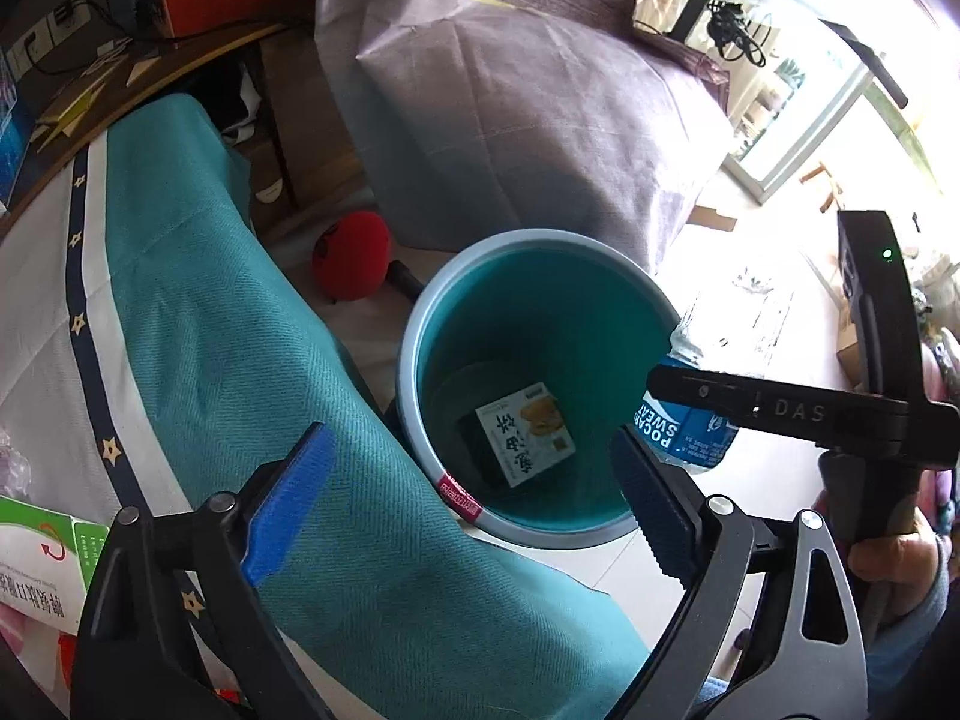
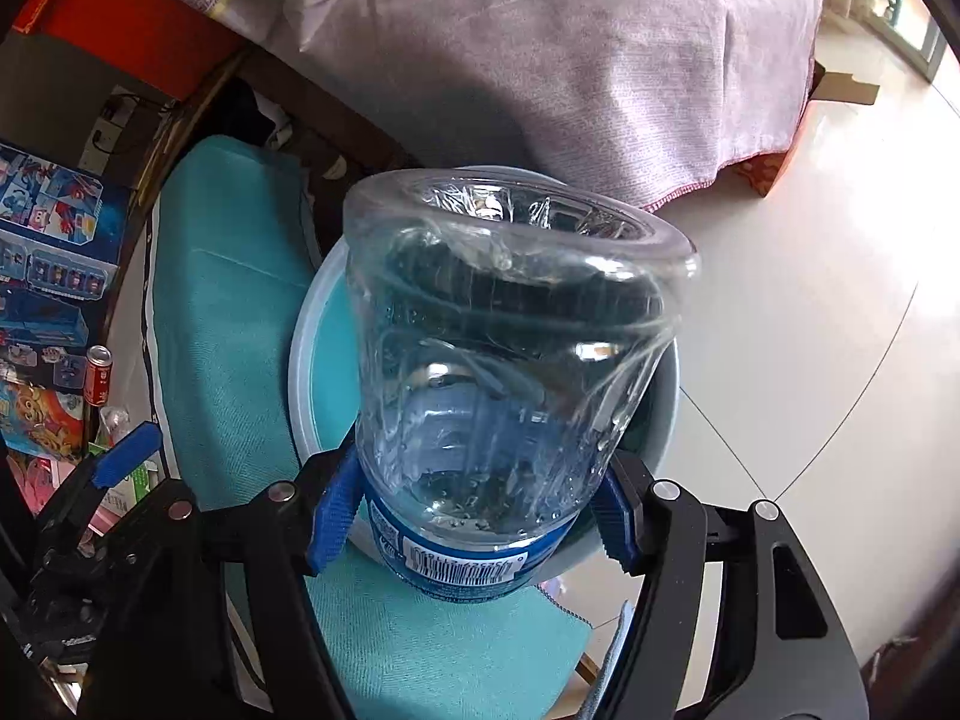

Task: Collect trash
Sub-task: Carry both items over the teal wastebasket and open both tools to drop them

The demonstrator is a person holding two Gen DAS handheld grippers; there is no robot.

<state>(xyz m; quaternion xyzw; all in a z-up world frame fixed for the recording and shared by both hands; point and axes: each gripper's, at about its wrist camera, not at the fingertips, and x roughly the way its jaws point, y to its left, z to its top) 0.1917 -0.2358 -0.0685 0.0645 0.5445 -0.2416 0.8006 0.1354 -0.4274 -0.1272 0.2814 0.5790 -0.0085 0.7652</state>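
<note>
A round bin (image 1: 414, 324) with a teal inside and a pale rim stands on the floor, and a white printed packet (image 1: 528, 438) lies at its bottom. My left gripper (image 1: 471, 438) hangs over the bin's near edge, jaws wide open with nothing between them. My right gripper (image 2: 474, 480) is shut on a clear plastic bottle (image 2: 510, 330) with a blue label. The bottle's base points away from the camera, above the bin's rim (image 2: 300, 348). In the left wrist view the bottle (image 1: 684, 426) hangs over the bin's right rim.
A teal cloth (image 1: 210, 300) drapes a seat left of the bin. A red round object (image 1: 351, 255) lies on the floor behind it, beside furniture under a lavender cover (image 1: 510, 120). A white and green box (image 1: 42, 558) and a red can (image 2: 99, 375) are at the left. Pale tiles (image 2: 810, 330) lie right.
</note>
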